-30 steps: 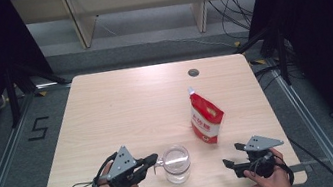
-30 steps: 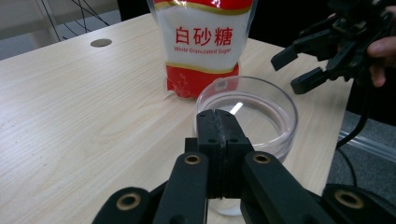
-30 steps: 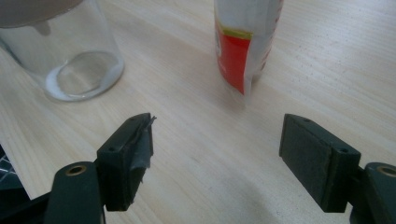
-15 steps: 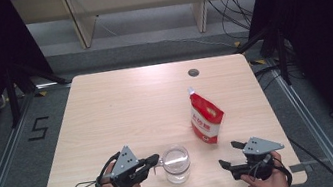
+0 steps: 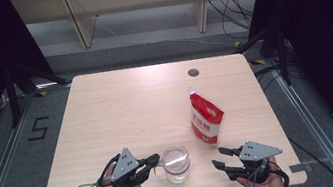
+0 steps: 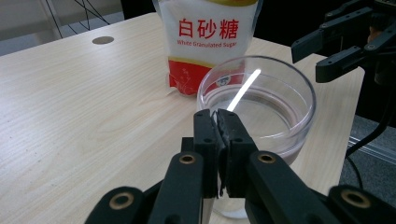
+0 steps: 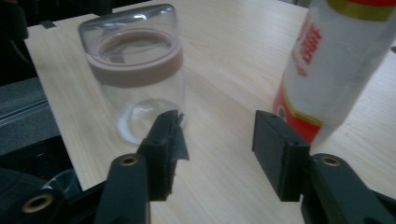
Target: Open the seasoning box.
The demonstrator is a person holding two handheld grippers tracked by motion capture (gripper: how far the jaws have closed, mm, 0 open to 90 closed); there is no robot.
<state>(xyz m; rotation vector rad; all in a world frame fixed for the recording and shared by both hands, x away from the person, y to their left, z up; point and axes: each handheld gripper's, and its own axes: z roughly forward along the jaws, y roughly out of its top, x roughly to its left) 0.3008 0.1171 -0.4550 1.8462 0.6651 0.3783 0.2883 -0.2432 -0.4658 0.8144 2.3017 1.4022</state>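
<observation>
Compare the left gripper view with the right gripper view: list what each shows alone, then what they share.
Left gripper view alone: the left gripper, jaws shut near the rim, the printed words "White Granulated Sugar", and the table's round grommet hole. Right gripper view alone: the right gripper from behind, jaws open, and a pinkish band around the jar. Both: the clear glass jar, the sugar bag and the wooden table.

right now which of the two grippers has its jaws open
The right gripper, near the sugar bag, has its jaws spread with bare table between them. The left gripper, beside the glass jar, has its jaws pressed together.
</observation>
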